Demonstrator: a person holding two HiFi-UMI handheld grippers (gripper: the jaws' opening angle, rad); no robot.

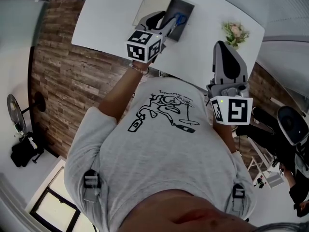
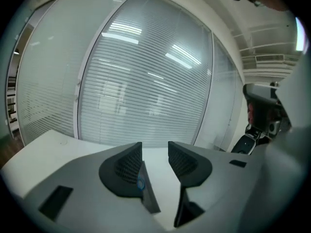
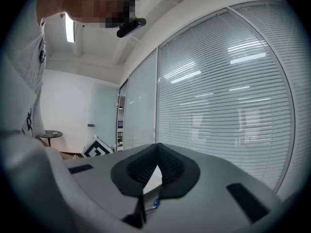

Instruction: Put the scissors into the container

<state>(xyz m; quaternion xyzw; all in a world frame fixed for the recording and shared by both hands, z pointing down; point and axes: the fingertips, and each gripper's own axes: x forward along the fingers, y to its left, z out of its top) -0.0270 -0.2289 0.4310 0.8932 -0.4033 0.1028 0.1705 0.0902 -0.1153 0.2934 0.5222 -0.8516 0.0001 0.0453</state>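
Note:
The scissors (image 1: pixel 179 19), with blue handles, lie inside the dark grey container (image 1: pixel 189 7) on the white table (image 1: pixel 106 18). My left gripper (image 1: pixel 166 21) hovers at the container's near edge, just left of the handles; it is open, and in the left gripper view (image 2: pixel 155 152) nothing sits between its jaws. My right gripper (image 1: pixel 222 45) is held up off the table to the right, away from the container. In the right gripper view (image 3: pixel 156 149) its jaws meet at the tips and grip nothing.
A pale flat panel (image 1: pixel 152 6) lies beside the container's left side. A small pot of flowers (image 1: pixel 235 33) stands at the table's right. Glass walls with blinds (image 2: pixel 146 81) rise beyond the table. Wood flooring (image 1: pixel 72 81) lies left of the person.

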